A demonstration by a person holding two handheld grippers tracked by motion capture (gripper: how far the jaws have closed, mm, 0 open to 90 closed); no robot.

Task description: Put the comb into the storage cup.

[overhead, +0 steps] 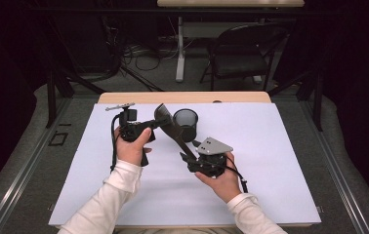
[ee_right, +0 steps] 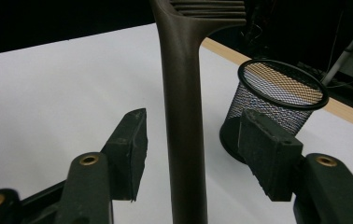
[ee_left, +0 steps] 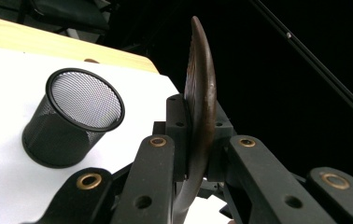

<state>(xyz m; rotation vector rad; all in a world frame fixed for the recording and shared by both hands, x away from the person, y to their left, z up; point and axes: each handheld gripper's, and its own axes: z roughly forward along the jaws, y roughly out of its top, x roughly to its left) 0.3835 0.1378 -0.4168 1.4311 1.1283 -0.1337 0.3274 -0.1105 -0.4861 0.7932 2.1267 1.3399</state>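
High view: I see left claw [overhead: 159,120] clamped on spatula [overhead: 172,129] head, handle running down to right claw [overhead: 188,157]; mesh cup [overhead: 185,124] just behind on counter [overhead: 270,161].
Left claw view: pads pinch spatula [ee_left: 201,107] blade, cup [ee_left: 74,116] left.
Right claw view: jaws apart, handle [ee_right: 184,121] between, untouched; cup [ee_right: 277,102] right.

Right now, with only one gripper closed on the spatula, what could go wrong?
1. The left gripper clamps only the thin edge of the slotted spatula head, so the spatula might pivot or slip out.
2. The right gripper stands open around the handle without touching it; if the handle swings, it could knock a pad.
3. The mesh pen cup stands right beside the spatula and looks light, so a swing could tip it over.
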